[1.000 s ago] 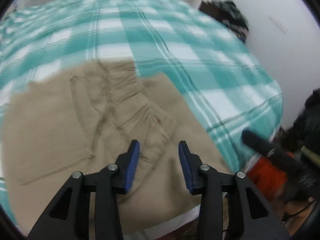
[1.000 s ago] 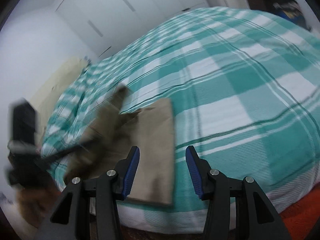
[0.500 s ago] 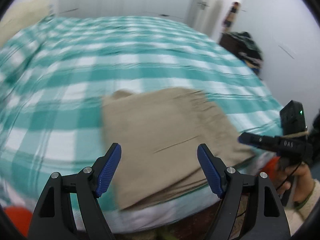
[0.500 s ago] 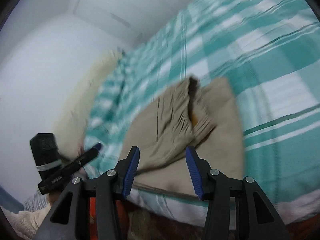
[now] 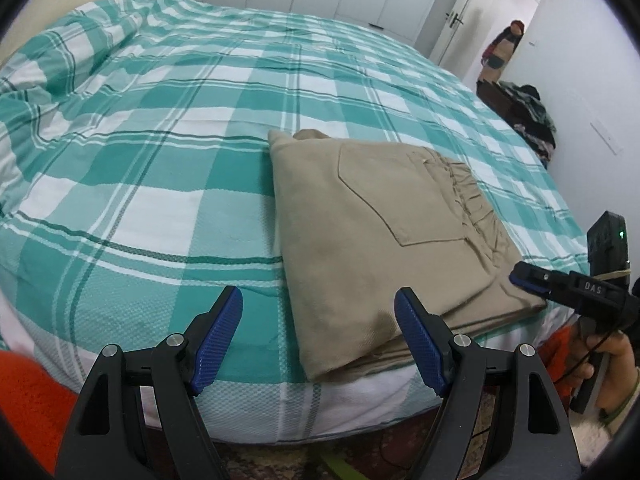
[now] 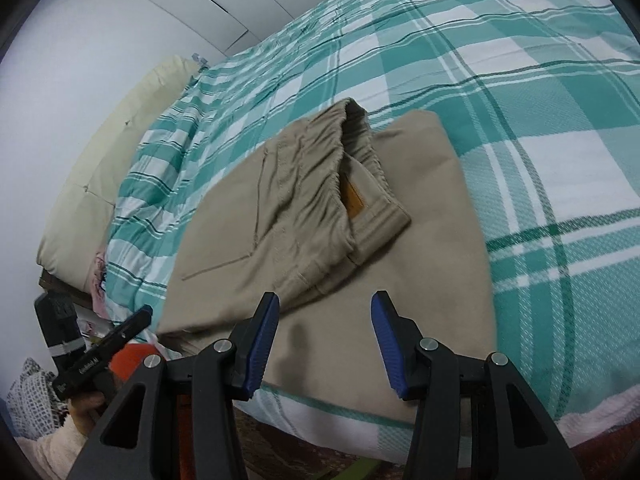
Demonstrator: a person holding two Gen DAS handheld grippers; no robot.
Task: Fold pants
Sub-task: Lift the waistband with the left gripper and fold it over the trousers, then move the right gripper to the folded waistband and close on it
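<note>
Left wrist view: the folded beige pants (image 5: 384,236) lie on the bed (image 5: 160,152), centre right of the frame, near its lower edge. The left tool (image 5: 320,340) stands wide and empty. Right wrist view: the right tool (image 6: 324,344) is half-open, holding nothing, above the pants (image 6: 320,240).

Black left gripper (image 5: 318,336), blue ribbed pads (image 5: 420,344), silver screws.

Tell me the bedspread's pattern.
Teal and white plaid bedspread, clearest in the left wrist view.
</note>
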